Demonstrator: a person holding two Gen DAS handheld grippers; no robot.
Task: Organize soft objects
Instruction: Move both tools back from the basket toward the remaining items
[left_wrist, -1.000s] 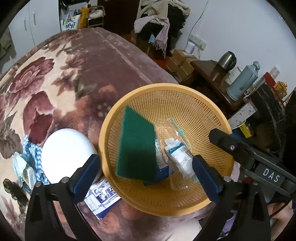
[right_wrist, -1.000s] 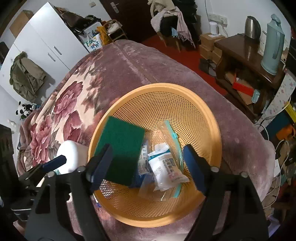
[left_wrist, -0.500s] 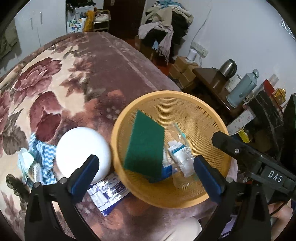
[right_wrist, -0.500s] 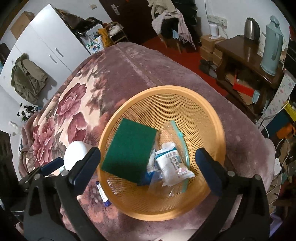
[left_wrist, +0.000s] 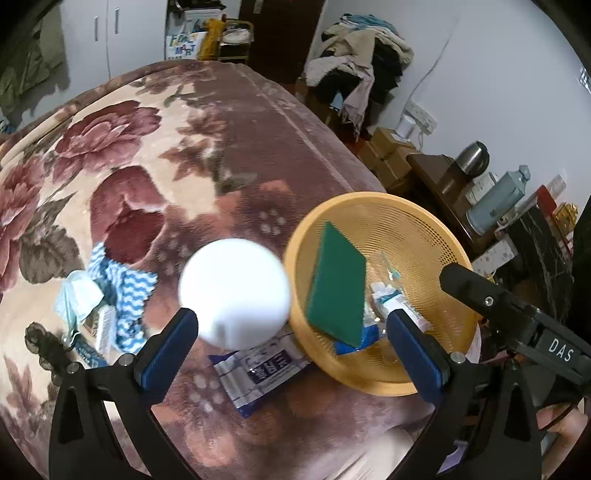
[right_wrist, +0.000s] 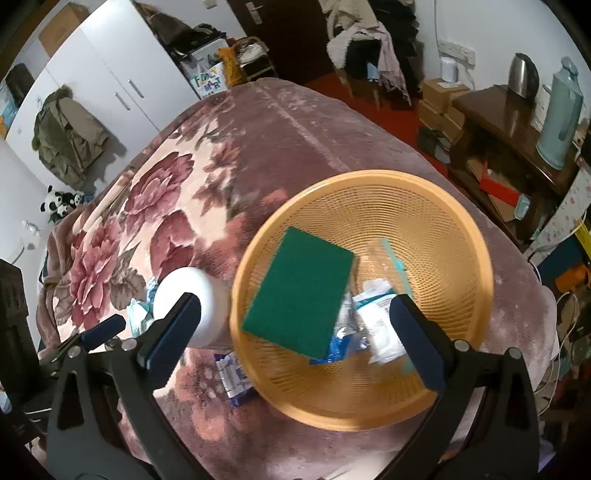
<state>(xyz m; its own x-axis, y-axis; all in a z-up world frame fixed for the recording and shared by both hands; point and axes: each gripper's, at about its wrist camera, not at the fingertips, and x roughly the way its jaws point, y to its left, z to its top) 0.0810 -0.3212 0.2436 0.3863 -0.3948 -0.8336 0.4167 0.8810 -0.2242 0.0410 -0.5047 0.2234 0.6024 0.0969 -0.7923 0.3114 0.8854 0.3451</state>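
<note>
An orange mesh basket (left_wrist: 424, 229) (right_wrist: 436, 229) sits on the floral blanket and holds a green sponge (left_wrist: 338, 284) (right_wrist: 299, 295) and clear packets (right_wrist: 376, 317). A white foam ball (left_wrist: 234, 291) (right_wrist: 184, 302) lies left of the basket. A blue-and-white packet (left_wrist: 258, 369) lies under the ball's near side. A blue zigzag cloth (left_wrist: 125, 288) and a pale mask (left_wrist: 79, 301) lie further left. My left gripper (left_wrist: 295, 336) is open and empty above the ball and the basket's left rim. My right gripper (right_wrist: 295, 332) is open and empty above the basket.
The floral blanket (left_wrist: 147, 155) covers the bed. A dark side table (right_wrist: 517, 125) with a kettle and a thermos stands to the right. Clothes are piled on a chair (right_wrist: 369, 40) at the back. White wardrobes (right_wrist: 110, 81) stand at the left.
Both grippers have pulled back and up from the basket. The left one has swung left, so the ball, cloth and mask now show fully. Both stay open and empty.
</note>
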